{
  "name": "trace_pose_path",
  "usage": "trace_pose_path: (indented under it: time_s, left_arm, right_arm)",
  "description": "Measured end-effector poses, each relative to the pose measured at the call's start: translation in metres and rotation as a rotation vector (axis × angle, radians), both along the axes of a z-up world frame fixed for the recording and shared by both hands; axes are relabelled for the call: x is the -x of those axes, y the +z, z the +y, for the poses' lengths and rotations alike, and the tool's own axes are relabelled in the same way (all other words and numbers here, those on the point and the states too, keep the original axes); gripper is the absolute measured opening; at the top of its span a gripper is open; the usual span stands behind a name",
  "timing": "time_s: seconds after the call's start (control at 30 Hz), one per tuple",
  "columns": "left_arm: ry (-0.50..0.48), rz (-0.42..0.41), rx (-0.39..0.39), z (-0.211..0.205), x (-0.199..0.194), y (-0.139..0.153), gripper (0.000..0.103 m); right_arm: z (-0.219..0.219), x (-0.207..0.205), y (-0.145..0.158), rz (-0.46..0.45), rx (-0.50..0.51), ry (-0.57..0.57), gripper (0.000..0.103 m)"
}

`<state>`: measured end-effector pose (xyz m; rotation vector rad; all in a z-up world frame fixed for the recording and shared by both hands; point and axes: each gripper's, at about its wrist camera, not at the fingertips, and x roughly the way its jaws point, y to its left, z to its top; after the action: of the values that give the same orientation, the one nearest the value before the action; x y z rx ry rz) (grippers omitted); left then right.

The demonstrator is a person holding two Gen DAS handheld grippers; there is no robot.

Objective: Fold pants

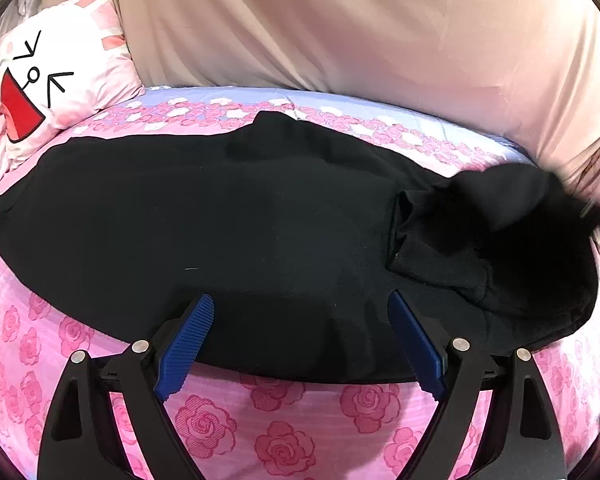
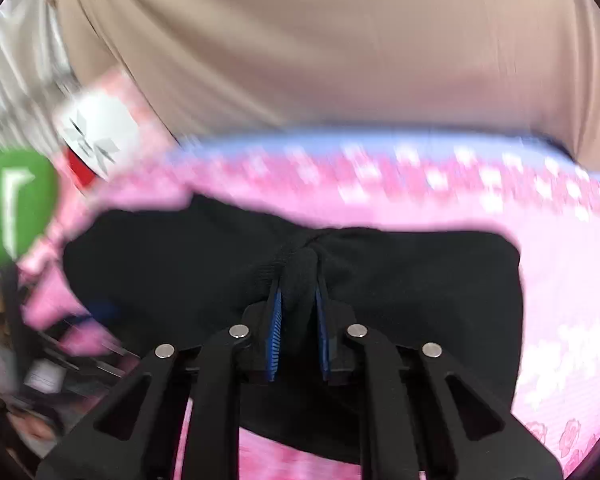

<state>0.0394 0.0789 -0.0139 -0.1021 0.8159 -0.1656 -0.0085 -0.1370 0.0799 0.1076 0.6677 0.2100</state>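
Pillow [image 1: 60,80] at the far left is where we start: white and pink, printed with a cartoon face of black strokes and a red mouth, with no letters that we can read on it. In the right wrist view a green shape [image 2: 14,204] with a white mark sits at the left edge, too blurred for us to make out as writing. No brand or label shows on anything.

Moving right, the black pants [image 1: 220,220] lie spread flat across the bed [image 1: 280,420], over its pink rose-print sheet, and fill most of the middle of the left wrist view. Our left gripper [image 1: 302,336] hovers at the near edge of the cloth with its blue pads wide apart, holding nothing.

Further right, one end of the pants is bunched and raised off the sheet. There our right gripper [image 2: 298,320] is pinched tight on a gathered fold of the black fabric, the pads nearly meeting around it; the heavy blur suggests it is in motion.

We judge this as the lengthwise fold under way, the right end being carried over toward the left. The next move calls for laying that end down squarely on the flat part, while the left gripper steadies or smooths the near edge so the layers do not slide.
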Motion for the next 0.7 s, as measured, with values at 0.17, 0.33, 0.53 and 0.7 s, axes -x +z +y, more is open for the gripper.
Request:
trace_pose_path:
  time_s: [0.17, 0.33, 0.53, 0.7]
  left_arm:
    - [0.007, -0.001, 0.025, 0.004, 0.001, 0.001, 0.086]
    - [0.003, 0.020, 0.058, 0.009, -0.002, 0.001, 0.086]
    - [-0.043, 0.098, 0.163, -0.006, -0.033, 0.011, 0.086]
    - [-0.035, 0.222, 0.205, -0.035, -0.075, -0.007, 0.087]
  right_arm:
    - [0.034, -0.031, -0.068, 0.209, 0.163, 0.077, 0.037]
    - [0.006, 0.005, -0.069, 0.166, 0.141, 0.007, 0.044]
    - [-0.094, 0.056, -0.043, 0.105, 0.006, -0.247, 0.066]
    - [-0.159, 0.069, -0.071, 0.180, -0.234, -0.343, 0.071]
